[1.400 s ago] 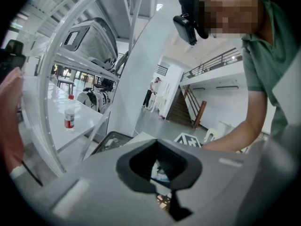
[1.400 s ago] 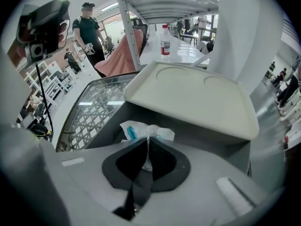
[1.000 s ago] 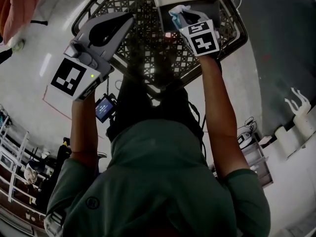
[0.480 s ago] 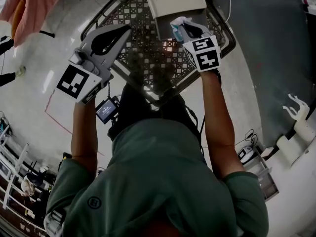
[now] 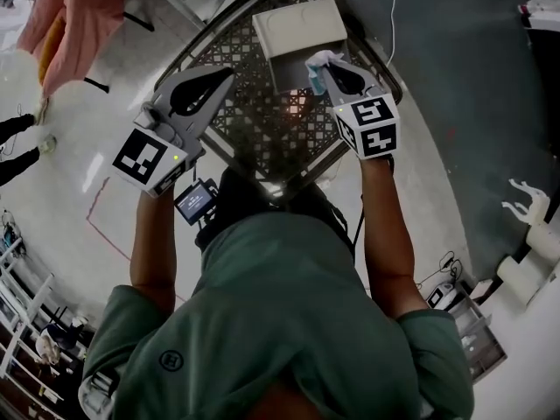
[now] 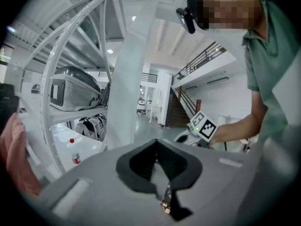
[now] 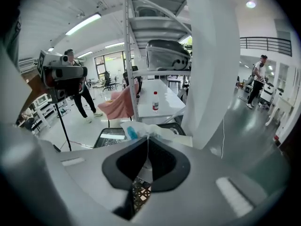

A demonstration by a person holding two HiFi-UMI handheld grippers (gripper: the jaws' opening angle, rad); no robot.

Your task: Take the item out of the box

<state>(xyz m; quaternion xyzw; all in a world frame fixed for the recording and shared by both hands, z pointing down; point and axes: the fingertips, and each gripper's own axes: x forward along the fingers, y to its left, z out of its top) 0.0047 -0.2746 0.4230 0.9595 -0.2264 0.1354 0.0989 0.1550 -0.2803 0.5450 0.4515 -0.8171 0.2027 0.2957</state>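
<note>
Over the lattice bench [image 5: 229,138], your right tool [image 5: 327,68] has its jaws pinched nearly together on a thin white-and-blue packet [image 5: 316,61], which sticks out past the tips at about 1 o'clock in the head view, right at the right-hand edge of the white box [image 5: 297,23]. Your left tool [image 5: 226,75] hangs at 10 o'clock, well apart from the box, with its jaws together and nothing between them. The removal looks close to done, and the rest calls for care rather than force. Lift straight up until the packet's lower edge is plainly above the box rim, and only then carry it toward 6 o'clock and a bare patch of bench. The grip seems to be on a crinkled edge, so move slowly and avoid swinging, since thin wrap of this kind could slip from the pads. If the box starts to shift with the packet, your free left tool could steady its wall. Much is unclear. The box's inside is a dark patch, and whether anything else lies in it cannot be told. How high the packet stands above the rim cannot be judged from overhead. Its print is too small to read, and its lower part is hidden behind the right tool's own body. The left gripper view faces away toward shelving and shows none of the bench.
</note>
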